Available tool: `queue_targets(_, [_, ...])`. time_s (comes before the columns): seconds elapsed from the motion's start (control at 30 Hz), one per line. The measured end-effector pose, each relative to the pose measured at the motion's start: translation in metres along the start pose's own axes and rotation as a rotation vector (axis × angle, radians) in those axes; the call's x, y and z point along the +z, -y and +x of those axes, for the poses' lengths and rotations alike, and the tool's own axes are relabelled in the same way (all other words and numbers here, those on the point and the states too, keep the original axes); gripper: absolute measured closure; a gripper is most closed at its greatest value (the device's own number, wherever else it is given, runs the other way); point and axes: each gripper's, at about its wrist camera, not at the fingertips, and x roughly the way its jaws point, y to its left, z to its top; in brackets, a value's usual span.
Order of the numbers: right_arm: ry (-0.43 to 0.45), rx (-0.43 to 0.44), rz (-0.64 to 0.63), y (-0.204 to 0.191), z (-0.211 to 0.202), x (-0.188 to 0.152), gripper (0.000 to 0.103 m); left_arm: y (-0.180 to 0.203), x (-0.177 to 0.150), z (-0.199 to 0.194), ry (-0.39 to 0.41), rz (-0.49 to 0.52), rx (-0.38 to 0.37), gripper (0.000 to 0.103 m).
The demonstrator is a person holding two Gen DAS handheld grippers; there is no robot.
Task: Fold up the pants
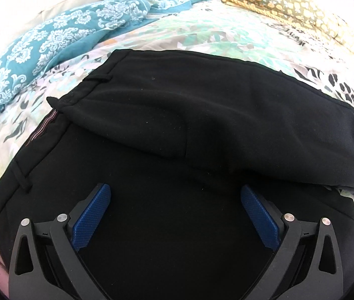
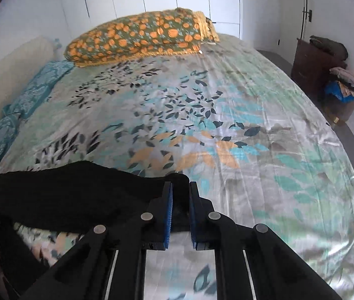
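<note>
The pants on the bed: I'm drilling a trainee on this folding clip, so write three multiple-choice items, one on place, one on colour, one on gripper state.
1. Where do the pants lie?
A. on the floral bedspread
B. on the orange-flowered pillow
C. on the floor

2. What colour are the pads of the left gripper?
A. red
B. blue
C. white

3. How does the right gripper stand?
A. wide open, holding nothing
B. out of view
C. shut on black cloth

Answers: 1 A, the bedspread shows all around the pants. 2 B, both pads are blue. 3 C, black fabric sits pinched between its near-closed fingers, while the left gripper is open over the pants.
</note>
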Motion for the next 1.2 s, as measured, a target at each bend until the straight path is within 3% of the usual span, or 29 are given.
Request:
queue_targets(0.13, [0.001,-0.008,0.140,0.016,-0.068,-0.085,0.091,0.000,0.000,-0.001,-0.004,0.000,0.001,0.000])
queue_targets(0.27, [-0.138,-0.127,0.329,0.035,-0.066,-0.162,0.090,-0.002,0.003,-0.006,-0.065,0.000,0.008,0.000])
queue_targets(0.33, [-0.165,-0.195,0.339,0.030,-0.067,-0.163,0.081,-0.007,0.006,-0.010,-0.120,-0.008,-0.010,0.001])
queue_targets(0.4, [-0.127,-0.257,0.277,0.015,-0.076,-0.155,0.054,-0.016,0.007,-0.018,-0.165,-0.011,-0.047,0.001])
queue_targets(0.47, [-0.071,-0.288,0.226,-0.006,-0.089,-0.150,0.031,-0.026,0.003,-0.033,-0.157,0.005,-0.083,0.001])
queue_targets(0.5, [-0.051,-0.287,0.217,-0.014,-0.094,-0.148,0.027,-0.031,0.000,-0.041,-0.136,0.015,-0.096,0.001])
queue_targets(0.6, [-0.006,-0.267,0.185,-0.053,-0.105,-0.153,0.026,-0.045,-0.020,-0.058,-0.074,0.058,-0.110,0.001])
queue_targets(0.7, [0.026,-0.219,0.177,-0.097,-0.102,-0.168,0.018,-0.052,-0.034,-0.053,-0.104,0.037,-0.113,0.001])
queue_targets(0.8, [0.026,-0.146,0.169,-0.142,-0.091,-0.190,0.017,-0.049,-0.031,-0.059,-0.067,0.023,-0.149,0.001])
queue_targets(0.97, [-0.125,0.050,0.079,-0.204,-0.062,-0.215,0.014,-0.032,-0.032,-0.069,-0.027,0.086,-0.197,0.001])
queue_targets(1.03, [-0.115,0.034,-0.007,-0.223,-0.063,-0.219,0.001,-0.029,-0.032,-0.068,-0.032,0.097,-0.210,0.001])
queue_targets(1.2, [-0.092,-0.011,-0.089,-0.237,-0.065,-0.221,0.000,-0.027,-0.034,-0.061,-0.059,0.096,-0.208,0.001])
